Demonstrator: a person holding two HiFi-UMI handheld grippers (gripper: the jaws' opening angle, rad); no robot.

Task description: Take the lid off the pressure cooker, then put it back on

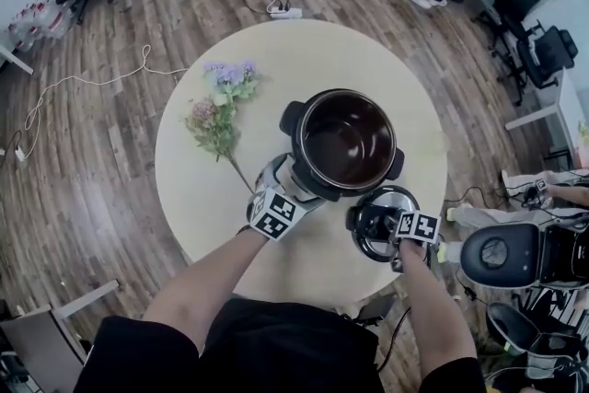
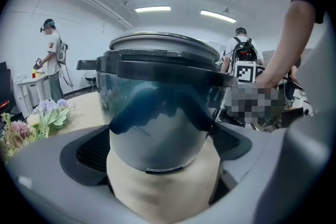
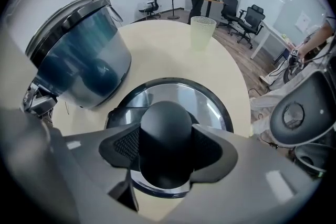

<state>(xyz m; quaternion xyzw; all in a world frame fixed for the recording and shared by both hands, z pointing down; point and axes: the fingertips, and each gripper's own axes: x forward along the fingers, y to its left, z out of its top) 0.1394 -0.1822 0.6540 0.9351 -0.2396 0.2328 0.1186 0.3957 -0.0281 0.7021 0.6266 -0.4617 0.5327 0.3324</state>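
Note:
The pressure cooker pot (image 1: 348,143) stands open in the middle of the round table (image 1: 304,51), its dark inside showing. My left gripper (image 1: 296,184) is at the pot's near left side. In the left gripper view the steel pot wall (image 2: 157,113) fills the gap, with a pad lying against it on each side. The lid (image 1: 386,198) lies flat at the table's front right, beside the pot. My right gripper (image 1: 385,224) points steeply down and is shut on the lid's black knob (image 3: 165,128). The pot (image 3: 79,55) shows to the lid's left.
A bunch of artificial flowers (image 1: 221,110) lies on the table left of the pot. A pale translucent cup (image 3: 202,31) stands at the table's far side. Cables, office chairs and people are on the floor around; a black round device (image 1: 502,255) sits right of the table.

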